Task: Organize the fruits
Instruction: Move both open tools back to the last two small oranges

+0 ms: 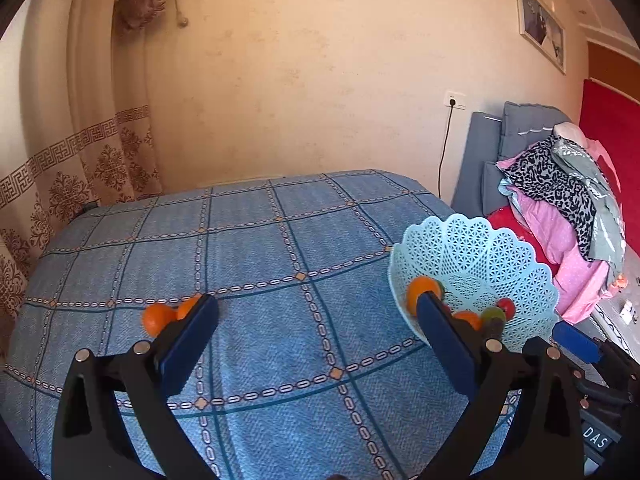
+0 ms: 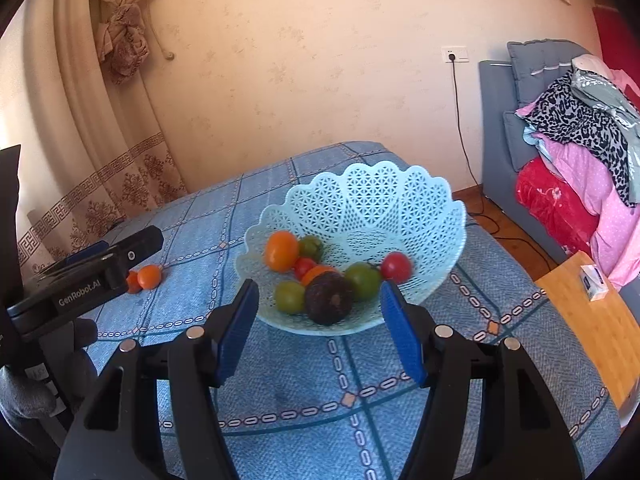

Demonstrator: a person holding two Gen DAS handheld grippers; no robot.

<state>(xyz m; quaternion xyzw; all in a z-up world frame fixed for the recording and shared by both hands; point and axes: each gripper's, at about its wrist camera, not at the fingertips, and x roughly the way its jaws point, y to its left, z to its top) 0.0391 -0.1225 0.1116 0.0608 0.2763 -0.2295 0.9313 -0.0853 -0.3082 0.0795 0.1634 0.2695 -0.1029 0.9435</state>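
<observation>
Fruits (image 2: 320, 276) heaped in pale blue basket (image 2: 400, 200), upright on blue checked table (image 2: 280, 392). Two orange fruits (image 2: 149, 276) left of basket. Left gripper (image 1: 316, 320) wide open, empty. Right gripper (image 2: 320, 300) half open, empty, near basket.

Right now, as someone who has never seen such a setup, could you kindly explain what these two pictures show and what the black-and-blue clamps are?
A person holds a two-finger gripper in each hand, and each carries a camera looking along its fingers. One picture comes from the left gripper, the other from the right gripper. Both stand open and hold nothing. On the blue checked tablecloth sits a pale blue lattice basket with orange, red and green fruits and one dark fruit. Two small orange fruits lie on the cloth outside it, near the left gripper. The right camera also catches the left gripper from the side.
</observation>
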